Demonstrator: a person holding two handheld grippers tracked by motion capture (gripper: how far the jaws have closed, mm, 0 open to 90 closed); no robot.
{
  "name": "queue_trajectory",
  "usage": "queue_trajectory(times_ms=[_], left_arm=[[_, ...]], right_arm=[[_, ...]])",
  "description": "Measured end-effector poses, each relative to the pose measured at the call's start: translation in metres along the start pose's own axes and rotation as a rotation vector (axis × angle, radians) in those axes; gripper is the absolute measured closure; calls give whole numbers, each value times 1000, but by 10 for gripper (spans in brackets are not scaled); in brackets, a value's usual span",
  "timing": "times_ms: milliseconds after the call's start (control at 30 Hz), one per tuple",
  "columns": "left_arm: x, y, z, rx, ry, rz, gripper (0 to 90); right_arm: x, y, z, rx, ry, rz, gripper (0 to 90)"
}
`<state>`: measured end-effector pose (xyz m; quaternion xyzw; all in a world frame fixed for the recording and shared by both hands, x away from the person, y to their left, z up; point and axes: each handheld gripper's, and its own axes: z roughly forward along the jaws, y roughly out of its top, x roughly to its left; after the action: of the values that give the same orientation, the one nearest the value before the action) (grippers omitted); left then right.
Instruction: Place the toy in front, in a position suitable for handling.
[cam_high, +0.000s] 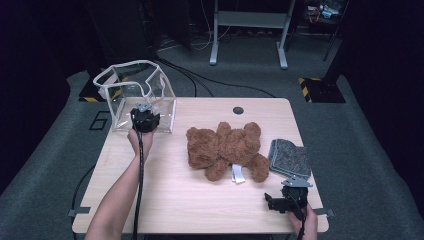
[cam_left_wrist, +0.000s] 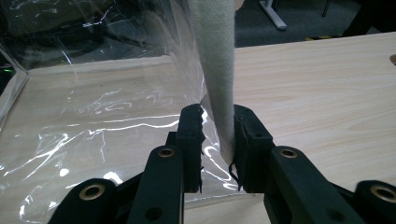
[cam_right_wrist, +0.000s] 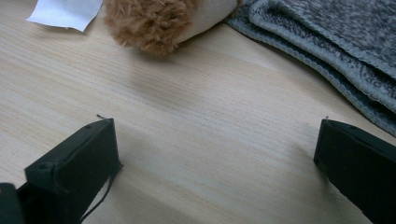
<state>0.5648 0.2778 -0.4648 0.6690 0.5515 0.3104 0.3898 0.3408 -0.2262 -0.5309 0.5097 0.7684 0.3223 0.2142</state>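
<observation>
Clear plastic bag — white trim pinched in left claw.

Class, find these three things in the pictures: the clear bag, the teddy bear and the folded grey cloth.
Clear bag (cam_high: 131, 75): high view, on its white-edged top rim.
Teddy bear (cam_high: 226, 146): high view, on the middle of its brown body.
Folded grey cloth (cam_high: 291, 157): high view, on its top surface.

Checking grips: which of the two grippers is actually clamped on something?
The left gripper, pinching the clear bag's white trim; the right gripper stands wide open over bare table.
</observation>
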Motion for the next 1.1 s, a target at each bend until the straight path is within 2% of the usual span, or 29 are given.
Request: queue_trajectory(times_ms=[67, 167, 200, 233, 467, 633, 767, 833, 900, 1000, 1100], left_arm=[[-1, 0, 2, -9, 9, -9, 739], [1, 1, 4, 6, 5, -20, 738], [1, 2, 4, 14, 6, -40, 737], [1, 3, 5, 14, 12, -28, 737], [-1, 5, 10, 19, 28, -21, 735], [-2, 4, 8, 19, 14, -42, 705], [-4, 4, 1, 19, 12, -29, 591], [-6, 4, -1, 26, 9, -7, 496], [-9, 2, -5, 43, -6, 18, 445], [-11, 0, -8, 91, -52, -3, 365], [-14, -6, -15, 83, -74, 30, 329]], right_arm=[[0, 0, 0, 0, 2, 1, 0], [0, 0, 0, 0, 3, 1, 0], [0, 0, 0, 1, 3, 1, 0], [0, 0, 0, 1, 3, 1, 0], [0, 0, 0, 0, 2, 1, 0], [0, 0, 0, 0, 0, 0, 0], [0, 0, 0, -2, 3, 2, 0], [0, 0, 0, 0, 2, 1, 0], [0, 0, 0, 0, 2, 1, 0], [0, 0, 0, 0, 2, 1, 0], [0, 0, 0, 0, 2, 1, 0]])
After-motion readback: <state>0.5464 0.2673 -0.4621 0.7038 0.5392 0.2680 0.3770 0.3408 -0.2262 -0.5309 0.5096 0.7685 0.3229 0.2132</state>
